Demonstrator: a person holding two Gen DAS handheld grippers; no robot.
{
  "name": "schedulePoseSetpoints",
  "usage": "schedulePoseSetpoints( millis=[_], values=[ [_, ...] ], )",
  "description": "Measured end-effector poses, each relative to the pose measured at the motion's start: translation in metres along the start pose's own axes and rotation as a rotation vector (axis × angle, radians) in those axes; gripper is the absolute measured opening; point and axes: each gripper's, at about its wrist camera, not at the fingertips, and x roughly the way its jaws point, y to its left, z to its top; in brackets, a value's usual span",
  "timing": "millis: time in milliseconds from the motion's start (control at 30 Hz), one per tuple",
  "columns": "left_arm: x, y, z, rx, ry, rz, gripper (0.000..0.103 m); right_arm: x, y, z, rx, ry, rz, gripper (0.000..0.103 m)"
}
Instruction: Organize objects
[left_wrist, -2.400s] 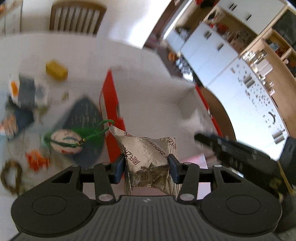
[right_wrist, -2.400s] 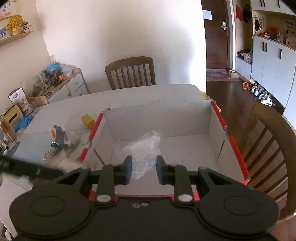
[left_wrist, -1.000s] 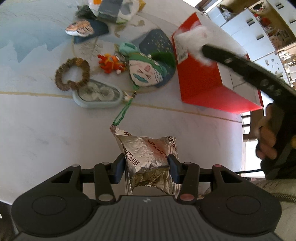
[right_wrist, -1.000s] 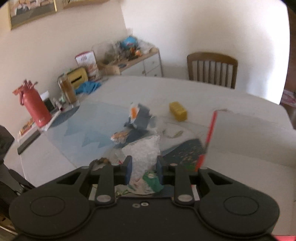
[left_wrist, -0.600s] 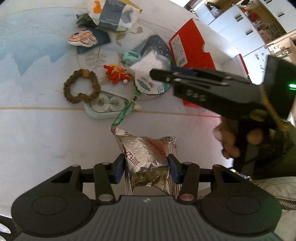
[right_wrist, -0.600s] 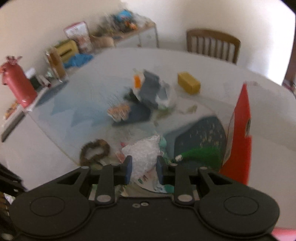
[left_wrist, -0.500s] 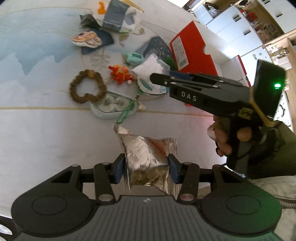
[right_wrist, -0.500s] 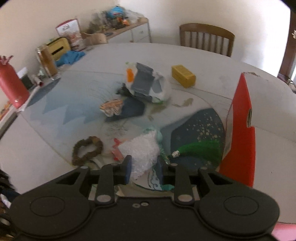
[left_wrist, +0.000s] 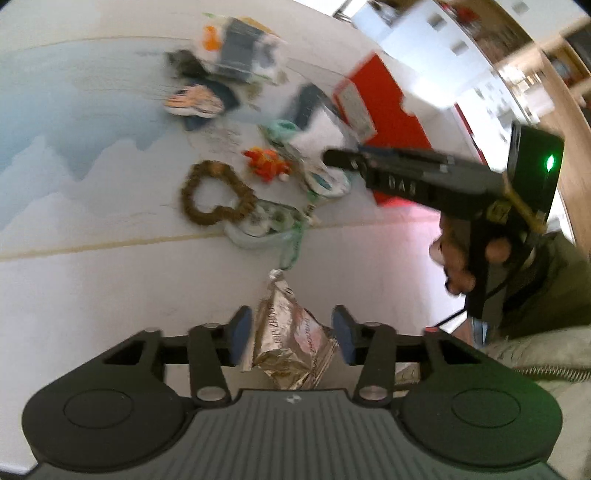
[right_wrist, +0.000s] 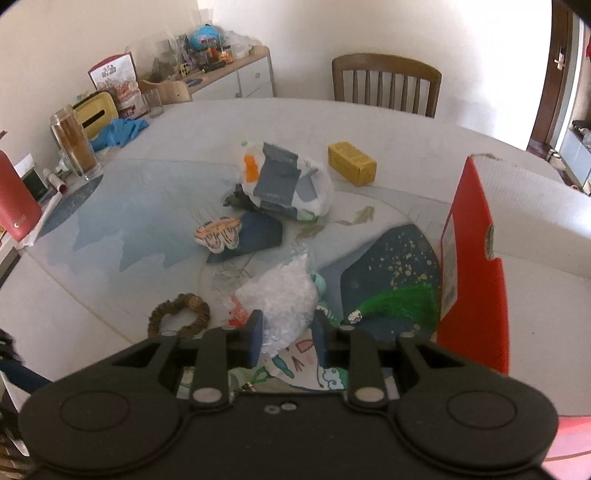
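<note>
My left gripper has its jaws apart with a silver foil packet tilted between them, loose and touching neither pad clearly. My right gripper is shut on a clear crinkled plastic bag, held low over the pile of small things. From the left wrist view the right gripper shows with the bag at its tip. The red-sided cardboard box stands at the right; it also shows in the left wrist view.
On the table lie a brown bead ring, a green tassel, an orange toy, a tiger-striped pouch, a plastic bag of items and a yellow box. A chair, jars and a red bottle stand around.
The left jaws have opened and the foil packet has tipped and slipped lower between them. The right gripper carried the plastic bag out of the box and down over the pile.
</note>
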Motion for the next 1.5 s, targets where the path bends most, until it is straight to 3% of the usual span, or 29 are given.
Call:
schedulePoseSetpoints(
  millis=[33,100,333,467,533,833,1000,1167,1500],
  values=[
    [0.005,-0.002,0.000,0.027,0.011,-0.002,0.067,-0.002,0.000,0.000,-0.001,-0.004,0.000,0.026],
    [0.014,-0.004,0.000,0.051,0.032,-0.007,0.072,-0.003,0.000,-0.001,-0.002,-0.003,-0.004,0.026],
    [0.057,-0.012,-0.008,0.094,0.121,0.048,0.072,0.007,-0.010,-0.009,0.011,0.026,-0.025,0.026],
    [0.067,-0.018,-0.015,0.098,0.126,0.112,0.070,0.009,-0.010,-0.010,-0.004,0.026,-0.009,0.027],
    [0.066,-0.017,-0.017,0.090,0.115,0.138,0.057,0.011,-0.010,-0.009,-0.009,0.028,0.000,0.027],
    [0.048,-0.014,-0.025,0.023,0.026,0.185,0.044,0.013,-0.012,-0.012,-0.026,0.034,0.001,0.027],
    [0.015,0.002,-0.031,-0.062,-0.035,0.225,0.042,0.016,-0.017,-0.012,-0.025,0.027,-0.016,0.028],
    [-0.012,0.003,-0.032,-0.064,-0.084,0.221,0.042,0.008,-0.015,-0.006,-0.015,0.012,0.004,0.025],
    [-0.020,-0.047,0.020,0.082,-0.177,0.136,0.042,-0.051,-0.024,0.006,0.033,-0.089,0.007,0.019]
  ],
)
